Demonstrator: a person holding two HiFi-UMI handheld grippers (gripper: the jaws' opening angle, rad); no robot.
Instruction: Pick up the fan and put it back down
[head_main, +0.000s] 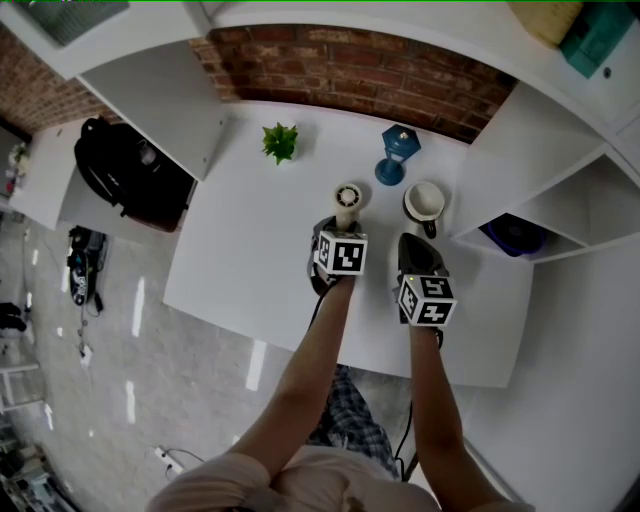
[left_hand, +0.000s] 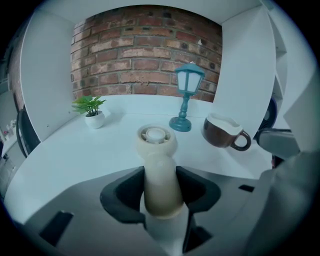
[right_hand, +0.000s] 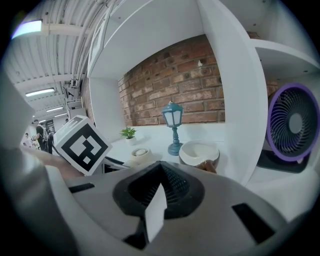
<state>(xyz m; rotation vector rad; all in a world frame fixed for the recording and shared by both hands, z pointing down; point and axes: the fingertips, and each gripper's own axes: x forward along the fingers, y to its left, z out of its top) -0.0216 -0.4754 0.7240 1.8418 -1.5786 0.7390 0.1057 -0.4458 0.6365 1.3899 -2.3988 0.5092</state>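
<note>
Near the teal lantern (left_hand: 186, 97) on the smooth white desk (left_hand: 75, 150), the left gripper (left_hand: 160, 190) jaws clamp the cream fan (left_hand: 156, 137) by its cylindrical handle (matte plastic); the right gripper (right_hand: 160, 172) jaws are closed, empty.

On the table (head_main: 230, 260), the potted plant (head_main: 280, 142) stands rear left, the lantern lamp (head_main: 397, 153) rear right. The mug (head_main: 424, 203) is before the lamp, the handheld fan (head_main: 348, 197) just left of it.
</note>
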